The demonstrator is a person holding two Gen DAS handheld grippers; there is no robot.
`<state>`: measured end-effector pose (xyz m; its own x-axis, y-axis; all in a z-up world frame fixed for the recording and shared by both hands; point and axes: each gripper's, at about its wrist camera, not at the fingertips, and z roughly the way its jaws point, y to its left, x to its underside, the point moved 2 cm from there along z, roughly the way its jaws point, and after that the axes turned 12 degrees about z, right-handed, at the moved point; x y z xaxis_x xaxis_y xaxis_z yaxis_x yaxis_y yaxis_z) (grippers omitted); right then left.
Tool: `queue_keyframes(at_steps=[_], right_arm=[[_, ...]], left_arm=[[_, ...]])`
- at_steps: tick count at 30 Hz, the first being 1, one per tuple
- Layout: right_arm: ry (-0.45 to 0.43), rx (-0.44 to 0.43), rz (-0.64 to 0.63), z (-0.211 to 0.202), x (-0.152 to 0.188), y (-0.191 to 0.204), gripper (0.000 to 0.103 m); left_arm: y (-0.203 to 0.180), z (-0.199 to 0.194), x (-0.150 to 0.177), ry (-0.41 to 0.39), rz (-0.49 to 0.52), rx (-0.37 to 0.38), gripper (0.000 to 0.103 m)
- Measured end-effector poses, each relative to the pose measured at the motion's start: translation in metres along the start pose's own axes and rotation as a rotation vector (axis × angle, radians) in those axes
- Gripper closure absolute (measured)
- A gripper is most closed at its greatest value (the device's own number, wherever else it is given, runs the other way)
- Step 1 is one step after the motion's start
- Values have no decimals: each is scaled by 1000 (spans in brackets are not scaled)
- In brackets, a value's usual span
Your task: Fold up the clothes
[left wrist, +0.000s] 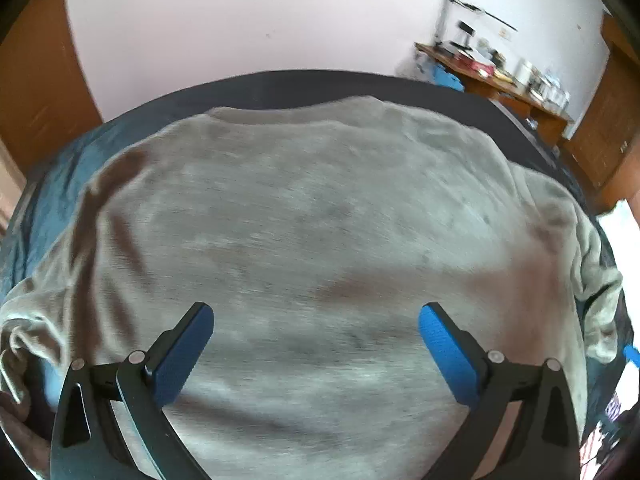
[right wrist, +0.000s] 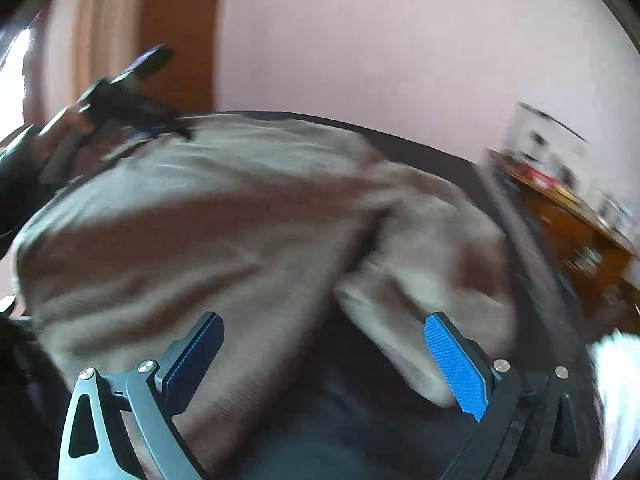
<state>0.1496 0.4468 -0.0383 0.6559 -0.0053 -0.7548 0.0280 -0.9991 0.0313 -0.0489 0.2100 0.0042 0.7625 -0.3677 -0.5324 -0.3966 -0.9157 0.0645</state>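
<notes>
Blue ribbed pads line the black fingers of both grippers, and on each tool the fingers are spread wide with nothing between them. The left gripper [left wrist: 316,316] hangs over the middle of a soft grey fleece garment [left wrist: 304,216], which looks like a sweatshirt; it lies spread flat and broad, likely so that its outline can be read before any fold. Open fingers here suggest a hand between grasps, choosing an edge instead of carrying cloth.

The right gripper [right wrist: 324,326] sits at the garment's right side, where a bunched sleeve [right wrist: 424,264] lies doubled over itself close beside the right finger. That sleeve is probably the next thing to take, since it must be laid across the body for a neat fold. The right wrist view is blurred, so the creases cannot be read finely.

Under the garment is a dark navy bed cover [left wrist: 280,88] that serves as the folding surface and shows as a band past the far hem. In the right wrist view the other gripper appears at the far left, held in a person's hand [right wrist: 60,128] just above the cloth.

Farther off stand a pale pink wall [left wrist: 260,20] and a cluttered brown wooden desk [left wrist: 500,84], well apart from the work.
</notes>
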Motion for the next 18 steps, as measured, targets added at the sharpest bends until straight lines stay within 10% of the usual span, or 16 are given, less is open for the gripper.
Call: queue_keyframes(at_steps=[8,16,18], right_arm=[[43,205,93,3,15,-39,28],[89,216,178,35,4,-52,51],[91,184,225,37,2,-55,72]], left_arm=[[-35,10,8,-37,81,30,0],[-23,30,17,-18,35,70,0],[-21,32,18,-24,34,72,0]])
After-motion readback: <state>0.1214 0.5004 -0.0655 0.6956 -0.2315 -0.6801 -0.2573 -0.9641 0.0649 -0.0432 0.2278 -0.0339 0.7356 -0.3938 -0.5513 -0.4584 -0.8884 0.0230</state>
